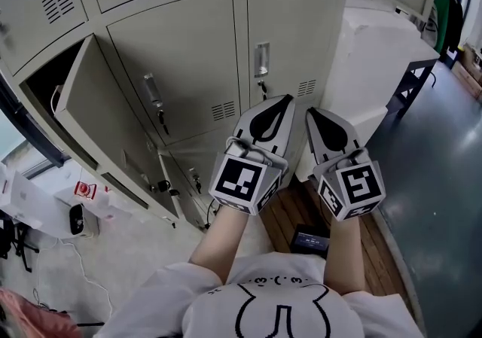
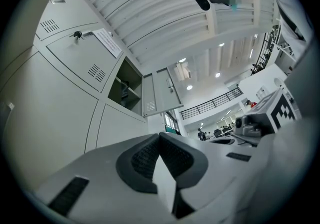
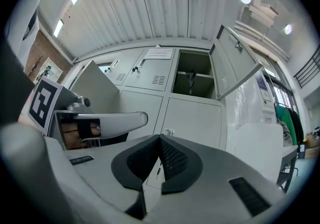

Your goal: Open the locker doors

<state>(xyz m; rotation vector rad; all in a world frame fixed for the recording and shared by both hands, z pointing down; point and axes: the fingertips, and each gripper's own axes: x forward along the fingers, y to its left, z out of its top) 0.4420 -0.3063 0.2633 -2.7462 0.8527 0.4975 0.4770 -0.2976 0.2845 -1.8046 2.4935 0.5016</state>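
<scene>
Grey metal lockers fill the head view. The lower-left locker door [image 1: 98,129] hangs open. The middle door [image 1: 188,65], with its handle [image 1: 153,92], and the right door [image 1: 290,35], with its handle [image 1: 261,60], are closed. My left gripper [image 1: 279,103] and right gripper [image 1: 315,114] are held side by side just in front of the right door, both shut with nothing between the pads. In the right gripper view an upper locker [image 3: 192,76] stands open with its door [image 3: 235,63] swung out. The left gripper view shows that open locker [image 2: 127,88] too.
A white cabinet [image 1: 376,50] stands right of the lockers, with a black stand [image 1: 410,80] beyond it. A wooden pallet [image 1: 297,208] with a small black box [image 1: 309,239] lies under my arms. White devices and cables [image 1: 75,212] lie on the floor at the left.
</scene>
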